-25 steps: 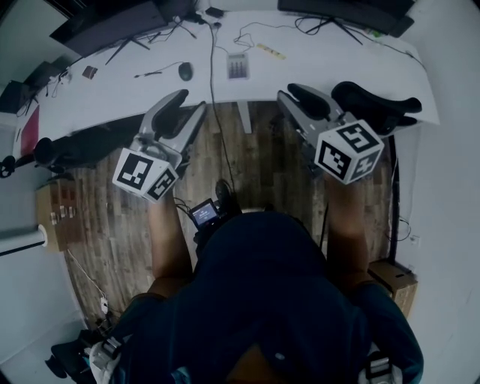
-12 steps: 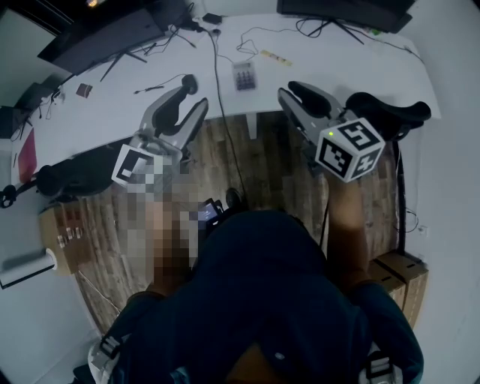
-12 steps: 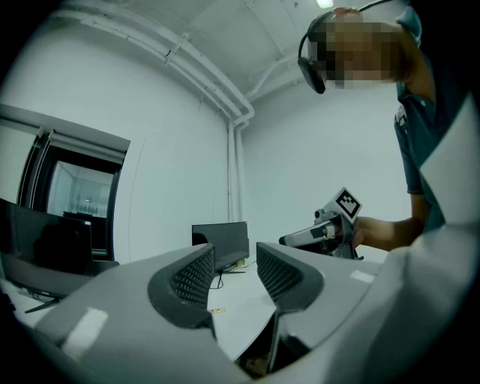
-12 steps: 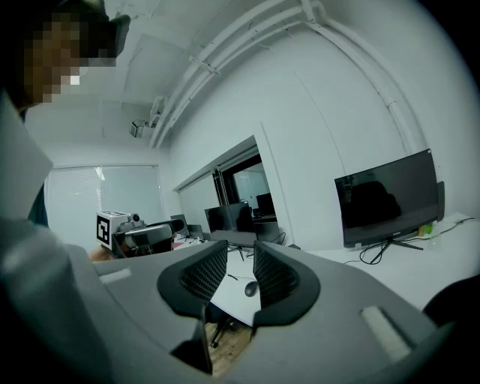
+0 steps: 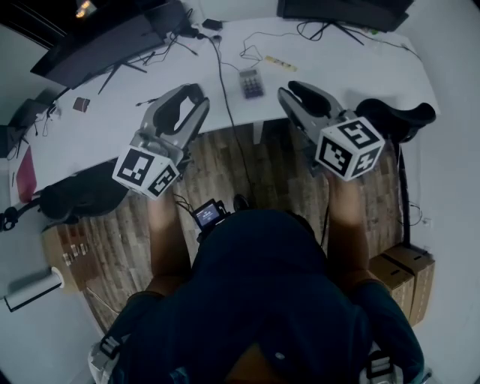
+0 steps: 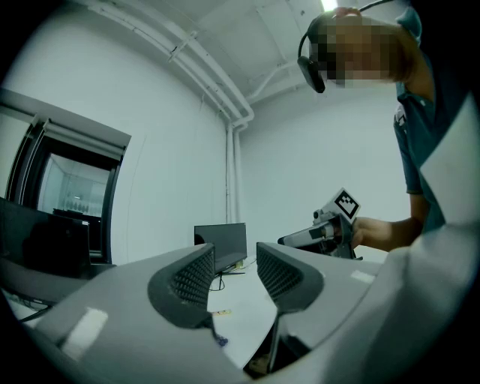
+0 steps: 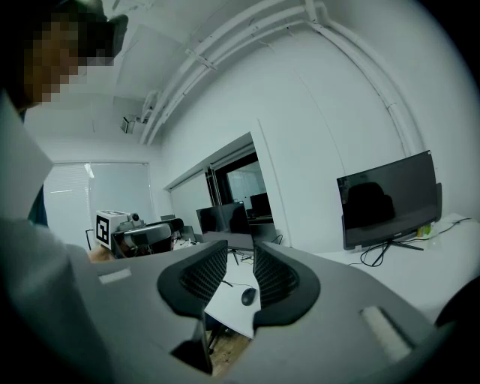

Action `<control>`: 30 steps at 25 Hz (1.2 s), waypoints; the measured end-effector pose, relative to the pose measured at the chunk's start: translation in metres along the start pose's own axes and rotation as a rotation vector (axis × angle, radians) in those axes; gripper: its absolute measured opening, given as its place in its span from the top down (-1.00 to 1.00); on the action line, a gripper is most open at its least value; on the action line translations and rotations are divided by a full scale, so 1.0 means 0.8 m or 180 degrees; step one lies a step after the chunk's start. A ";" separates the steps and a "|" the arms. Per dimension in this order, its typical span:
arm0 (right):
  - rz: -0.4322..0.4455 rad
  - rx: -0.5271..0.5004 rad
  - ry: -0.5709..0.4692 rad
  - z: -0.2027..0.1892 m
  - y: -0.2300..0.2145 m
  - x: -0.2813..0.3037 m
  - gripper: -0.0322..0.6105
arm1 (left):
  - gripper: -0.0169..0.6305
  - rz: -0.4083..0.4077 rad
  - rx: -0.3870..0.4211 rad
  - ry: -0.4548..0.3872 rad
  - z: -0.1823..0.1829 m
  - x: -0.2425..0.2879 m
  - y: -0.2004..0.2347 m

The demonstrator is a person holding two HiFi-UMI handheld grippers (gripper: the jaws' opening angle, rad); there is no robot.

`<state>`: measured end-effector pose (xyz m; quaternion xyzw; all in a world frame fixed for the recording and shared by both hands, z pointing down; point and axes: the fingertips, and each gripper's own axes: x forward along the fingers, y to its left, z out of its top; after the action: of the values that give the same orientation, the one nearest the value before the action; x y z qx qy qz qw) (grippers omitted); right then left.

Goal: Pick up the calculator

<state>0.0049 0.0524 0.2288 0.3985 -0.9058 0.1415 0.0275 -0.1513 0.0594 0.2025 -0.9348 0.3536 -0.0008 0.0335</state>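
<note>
The grey calculator [image 5: 251, 82] lies flat on the white table [image 5: 337, 71], near its front edge, in the head view. My left gripper [image 5: 189, 99] hangs over the table's front edge to the calculator's left, jaws open and empty. My right gripper [image 5: 289, 90] is held at the edge just right of the calculator, open, nothing between its fingers. Neither gripper touches the calculator. The left gripper view [image 6: 234, 277] and the right gripper view [image 7: 240, 276] both look level across the table and do not show the calculator.
Monitors [image 5: 345, 11] stand along the table's back. A black cable [image 5: 225, 82] runs across it beside the calculator, and a yellowish strip [image 5: 280, 63] lies behind. A mouse [image 7: 248, 296] sits on the table. A black chair [image 5: 397, 116] is at the right, cardboard boxes [image 5: 411, 270] on the wooden floor.
Both grippers have come nearer the table; the left one now reaches over its front edge. The calculator sits closer between them. Both stayed open.
</note>
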 end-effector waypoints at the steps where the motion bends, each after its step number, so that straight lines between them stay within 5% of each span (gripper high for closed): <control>1: -0.0012 -0.0001 0.0002 0.001 0.002 0.006 0.61 | 0.42 -0.0010 -0.0007 -0.0009 0.000 -0.001 0.007; 18: -0.0059 -0.0052 0.0132 0.014 -0.005 0.094 0.61 | 0.42 -0.0027 -0.0173 -0.0118 -0.016 0.006 0.093; 30: 0.0598 -0.0071 0.0187 0.051 -0.070 0.192 0.61 | 0.42 0.0618 -0.0086 0.0019 -0.014 0.046 0.150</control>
<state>-0.0563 -0.1049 0.2277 0.3072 -0.9395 0.1450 0.0451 -0.2034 -0.0553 0.2055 -0.8965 0.4426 0.0044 0.0198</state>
